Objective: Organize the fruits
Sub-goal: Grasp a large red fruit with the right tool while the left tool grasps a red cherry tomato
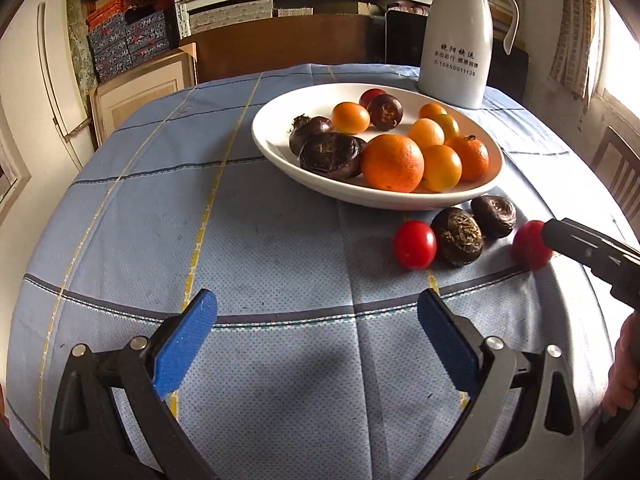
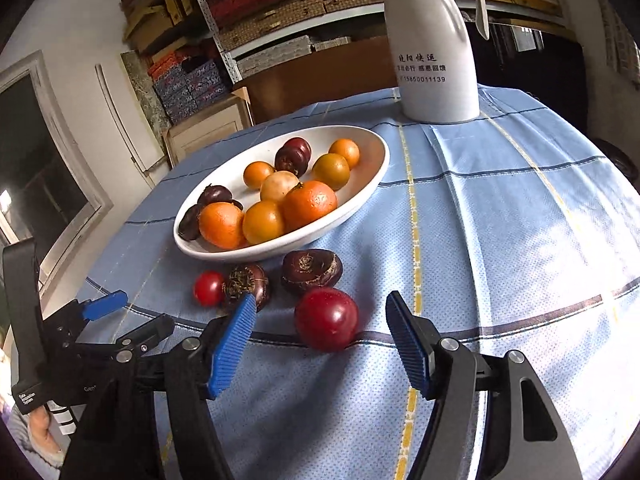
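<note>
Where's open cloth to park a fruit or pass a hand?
Bare tablecloth left of the white bowl, and more right of it below the white jug. Crowded: two red tomatoes and two dark water chestnuts cluster at the bowl's near rim.

Daylight from right; sharp, fisheye-warped edges.

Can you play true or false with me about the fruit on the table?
1. The white bowl has oranges in it. True.
2. Every fruit is already in the bowl. False: two red tomatoes and two dark brown ones lie on the cloth beside it.
3. The right tongs are open around the big red tomato. True.
4. The left tongs are holding a tomato. False: they are open and hold nothing.
5. The white jug is lying on its side. False: it stands upright behind the bowl.
</note>
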`<action>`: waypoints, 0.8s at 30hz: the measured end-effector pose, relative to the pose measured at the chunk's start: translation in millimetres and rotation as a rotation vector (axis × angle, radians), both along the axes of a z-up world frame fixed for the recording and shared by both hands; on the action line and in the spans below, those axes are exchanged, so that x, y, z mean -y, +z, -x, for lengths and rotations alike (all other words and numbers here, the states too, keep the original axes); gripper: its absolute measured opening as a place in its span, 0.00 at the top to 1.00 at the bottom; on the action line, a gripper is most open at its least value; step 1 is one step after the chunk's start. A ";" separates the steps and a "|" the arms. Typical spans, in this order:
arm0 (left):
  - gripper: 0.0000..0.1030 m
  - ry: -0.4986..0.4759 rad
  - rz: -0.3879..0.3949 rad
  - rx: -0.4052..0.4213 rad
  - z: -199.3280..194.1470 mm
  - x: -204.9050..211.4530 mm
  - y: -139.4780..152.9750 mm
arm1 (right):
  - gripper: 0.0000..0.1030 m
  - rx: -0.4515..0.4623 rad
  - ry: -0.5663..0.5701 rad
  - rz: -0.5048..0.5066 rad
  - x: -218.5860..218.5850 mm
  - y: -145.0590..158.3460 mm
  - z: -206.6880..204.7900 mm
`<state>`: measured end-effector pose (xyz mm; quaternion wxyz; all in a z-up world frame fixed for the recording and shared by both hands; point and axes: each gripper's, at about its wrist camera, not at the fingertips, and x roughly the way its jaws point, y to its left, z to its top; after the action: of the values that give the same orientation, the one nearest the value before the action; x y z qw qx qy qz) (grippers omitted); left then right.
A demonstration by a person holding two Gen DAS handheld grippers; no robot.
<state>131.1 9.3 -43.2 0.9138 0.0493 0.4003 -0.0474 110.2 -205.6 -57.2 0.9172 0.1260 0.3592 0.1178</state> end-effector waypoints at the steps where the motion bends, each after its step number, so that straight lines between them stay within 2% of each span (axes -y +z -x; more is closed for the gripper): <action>1: 0.04 -0.003 -0.003 0.003 0.6 0.6 0.2 | 0.35 -0.006 -0.001 0.001 -0.3 -0.9 -0.1; 6: 0.04 -0.016 -0.050 0.013 2.4 9.3 0.2 | 0.43 -0.033 0.007 0.015 -4.2 -5.5 -3.4; 11: 0.04 -0.034 -0.089 0.013 2.0 18.0 -1.6 | 0.60 -0.081 0.019 0.007 -4.5 -13.4 -8.9; 18: 0.04 -0.055 -0.103 0.000 -6.9 27.3 -4.6 | 0.62 -0.083 0.026 0.008 -6.4 -14.7 -8.6; 24: 0.04 -0.034 -0.106 0.032 -18.0 29.8 -1.1 | 0.62 -0.088 0.028 0.010 -6.8 -15.7 -8.8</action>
<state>149.1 -20.5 -44.3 0.9154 0.1052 0.3865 -0.0410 119.0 -198.9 -72.9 0.8994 0.1215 0.4013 0.1234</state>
